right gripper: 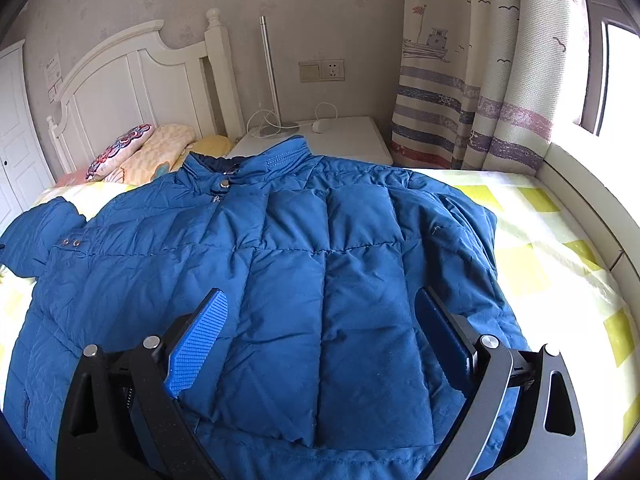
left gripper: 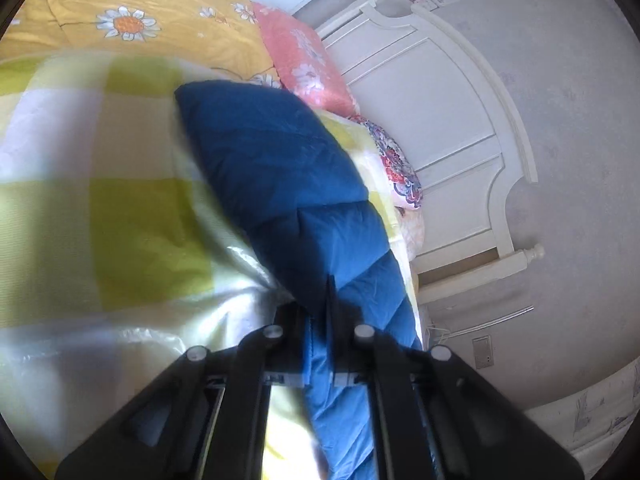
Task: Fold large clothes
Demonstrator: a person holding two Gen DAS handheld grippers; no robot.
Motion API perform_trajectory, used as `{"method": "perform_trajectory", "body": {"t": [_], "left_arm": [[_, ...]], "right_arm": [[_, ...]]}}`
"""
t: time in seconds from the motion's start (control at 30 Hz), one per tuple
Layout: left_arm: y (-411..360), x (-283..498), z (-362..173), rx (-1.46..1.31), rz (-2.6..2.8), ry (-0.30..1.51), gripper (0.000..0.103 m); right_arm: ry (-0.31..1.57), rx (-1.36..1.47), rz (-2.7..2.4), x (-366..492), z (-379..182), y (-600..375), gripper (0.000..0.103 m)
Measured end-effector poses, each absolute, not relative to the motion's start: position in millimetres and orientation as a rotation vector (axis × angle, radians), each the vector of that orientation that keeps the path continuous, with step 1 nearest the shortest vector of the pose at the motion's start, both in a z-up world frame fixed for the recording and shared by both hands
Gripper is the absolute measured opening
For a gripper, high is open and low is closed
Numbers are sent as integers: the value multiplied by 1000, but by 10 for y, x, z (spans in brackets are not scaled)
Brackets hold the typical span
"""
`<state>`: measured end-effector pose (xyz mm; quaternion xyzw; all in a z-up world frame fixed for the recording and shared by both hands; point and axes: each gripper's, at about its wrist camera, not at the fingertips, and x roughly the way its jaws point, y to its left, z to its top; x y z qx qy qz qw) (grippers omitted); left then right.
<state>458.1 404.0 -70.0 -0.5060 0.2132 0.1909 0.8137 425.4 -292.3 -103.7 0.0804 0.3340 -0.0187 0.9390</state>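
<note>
While the blue quilted down jacket (right gripper: pixel 304 280) lies front-up on the yellow-and-white checked bedsheet (right gripper: pixel 540 248), collar toward the white headboard (right gripper: pixel 132 80), the right gripper (right gripper: pixel 320 344) hovers over its lower front with jaws spread wide and nothing between the blue ribbed pads (right gripper: pixel 198 344). The left gripper (left gripper: pixel 320 332) has its jaws closed on a fold of the jacket's blue fabric, which runs away toward the patterned pillows (left gripper: pixel 400 168).
</note>
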Motion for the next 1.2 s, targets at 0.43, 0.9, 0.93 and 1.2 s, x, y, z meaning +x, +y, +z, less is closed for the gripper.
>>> {"method": "perform_trajectory", "body": {"t": [0.43, 0.9, 0.93, 1.2], "left_arm": [[1957, 4652, 684, -525, -9, 326, 5], [-956, 4165, -170, 212, -374, 444, 6], [-1135, 4142, -298, 237, -397, 469, 7], [-1927, 4092, -1113, 498, -394, 611, 24]], "right_arm": [[572, 440, -28, 4122, -995, -3416, 92], [534, 515, -28, 4034, -1029, -3546, 92], [527, 530, -31, 4025, -1031, -3574, 92], [502, 584, -40, 3994, -1040, -3669, 92]]}}
